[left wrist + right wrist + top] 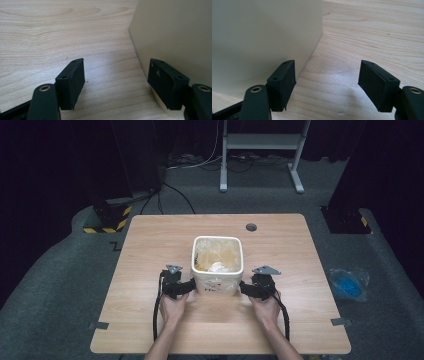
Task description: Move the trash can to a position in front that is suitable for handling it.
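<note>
A cream square bin (pixel 218 270) lined with a clear bag stands on the middle of the wooden table (pixel 150 245), with crumpled white and yellowish waste inside. My left gripper (pixel 190 287) rests on the table at the bin's near left corner, open; in the left gripper view the bin wall (pixel 175 32) sits against the right jaw and bare wood lies between the jaws (pixel 116 80). My right gripper (pixel 245 289) is at the bin's near right corner, open; in the right gripper view the bin wall (pixel 262 37) stands behind the left jaw, nothing between the jaws (pixel 327 82).
A round cable hole (pixel 251 227) sits near the table's far edge. A blue object in a clear bag (pixel 348 283) lies on the grey floor to the right. A metal stand (pixel 260 150) and cables are beyond the table.
</note>
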`<state>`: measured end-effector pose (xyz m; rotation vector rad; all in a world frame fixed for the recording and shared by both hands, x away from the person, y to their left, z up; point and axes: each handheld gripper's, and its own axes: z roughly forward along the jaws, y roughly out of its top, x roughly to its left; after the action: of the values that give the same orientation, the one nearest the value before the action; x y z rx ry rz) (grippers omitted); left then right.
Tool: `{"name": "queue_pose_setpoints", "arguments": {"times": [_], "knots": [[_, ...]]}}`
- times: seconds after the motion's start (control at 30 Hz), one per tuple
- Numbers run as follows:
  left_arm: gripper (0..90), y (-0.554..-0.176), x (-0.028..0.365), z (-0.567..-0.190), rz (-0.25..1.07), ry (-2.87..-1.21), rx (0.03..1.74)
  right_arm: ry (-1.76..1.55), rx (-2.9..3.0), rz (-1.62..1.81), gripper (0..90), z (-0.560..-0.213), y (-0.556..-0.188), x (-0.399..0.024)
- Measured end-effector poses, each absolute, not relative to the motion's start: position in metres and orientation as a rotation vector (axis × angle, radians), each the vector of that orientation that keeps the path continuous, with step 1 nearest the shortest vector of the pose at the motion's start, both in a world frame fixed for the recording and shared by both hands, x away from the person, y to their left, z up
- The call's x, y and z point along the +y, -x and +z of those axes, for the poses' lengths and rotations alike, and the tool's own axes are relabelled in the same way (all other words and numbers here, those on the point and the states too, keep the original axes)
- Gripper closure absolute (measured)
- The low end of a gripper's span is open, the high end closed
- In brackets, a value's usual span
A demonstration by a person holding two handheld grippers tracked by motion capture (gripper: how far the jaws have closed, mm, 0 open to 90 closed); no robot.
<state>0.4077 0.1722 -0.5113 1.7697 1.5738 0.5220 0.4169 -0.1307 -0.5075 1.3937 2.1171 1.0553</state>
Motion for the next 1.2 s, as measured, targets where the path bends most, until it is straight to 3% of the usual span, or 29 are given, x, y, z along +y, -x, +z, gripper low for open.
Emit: {"name": "queue_pose_setpoints", "arguments": {"times": [0.57, 1.2], "knots": [[25.6, -0.407, 0.183, -0.513, 0.528, -1.772, 1.577, -1.395, 2.131, 1.033, 25.5, -0.508, -0.422, -0.126], [25.3, -0.388, 0.216, -0.512, 0.651, -1.798, 1.614, -1.451, 2.078, 0.931, 26.1, -0.521, -0.412, -0.206]]}}
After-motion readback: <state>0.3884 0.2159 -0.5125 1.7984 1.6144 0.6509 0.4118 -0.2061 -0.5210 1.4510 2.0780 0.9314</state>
